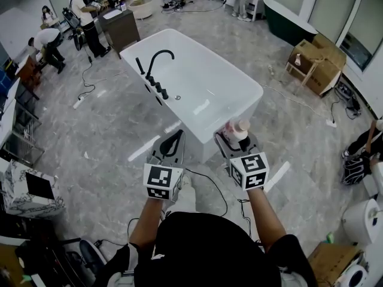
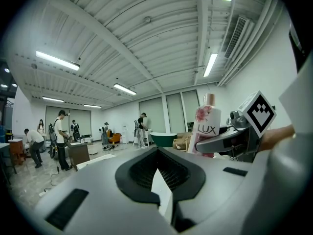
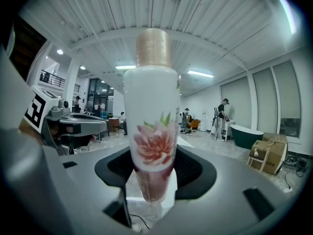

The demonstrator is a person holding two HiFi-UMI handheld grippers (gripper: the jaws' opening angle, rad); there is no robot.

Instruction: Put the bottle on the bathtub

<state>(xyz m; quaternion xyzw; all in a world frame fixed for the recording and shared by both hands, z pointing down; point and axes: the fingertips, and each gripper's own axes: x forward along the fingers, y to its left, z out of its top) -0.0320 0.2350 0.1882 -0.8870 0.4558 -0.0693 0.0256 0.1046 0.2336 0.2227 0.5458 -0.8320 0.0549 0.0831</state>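
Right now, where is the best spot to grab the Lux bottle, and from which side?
Grip the Lux bottle low on its body, coming in from the side with one jaw on each flank, as the right gripper does. It stands upright, and its tall round body has straight sides. The cap is narrower and probably gives less hold.

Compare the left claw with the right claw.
The right claw grips a flowered bottle upright; the left claw holds nothing. The left claw's jaws are drawn together; the right claw's are kept apart by the bottle. Both carry a marker cube and sit at the white bathtub's near end.
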